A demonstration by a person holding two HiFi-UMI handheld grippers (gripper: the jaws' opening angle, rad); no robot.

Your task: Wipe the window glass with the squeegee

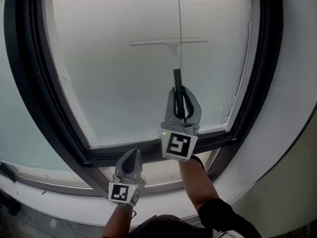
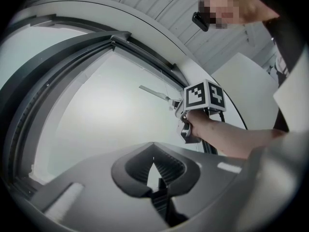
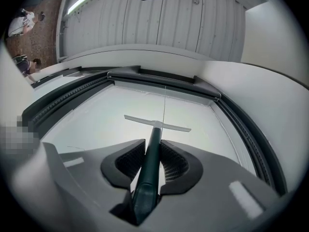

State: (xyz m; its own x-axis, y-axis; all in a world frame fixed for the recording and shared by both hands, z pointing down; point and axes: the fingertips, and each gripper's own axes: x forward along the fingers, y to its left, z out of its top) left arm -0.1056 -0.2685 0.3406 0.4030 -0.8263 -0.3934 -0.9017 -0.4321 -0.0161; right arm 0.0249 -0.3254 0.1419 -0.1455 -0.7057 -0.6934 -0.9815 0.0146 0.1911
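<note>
While the right claw (image 1: 182, 97) clamps the dark handle of the squeegee (image 1: 171, 43), the pale blade lies level against the window glass (image 1: 109, 88), in the upper middle of the pane. The left claw (image 1: 131, 156) is clenched on nothing, jaws together. It sits low at the bottom rail of the black window frame (image 1: 151, 151), apart from the squeegee.

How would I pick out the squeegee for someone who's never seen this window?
Start at the big pale window pane inside the dark frame. Against its upper middle is the squeegee: a pale crossbar on a dark handle, T-shaped, held in the right gripper. The thin vertical line nearby has no crossbar.
</note>
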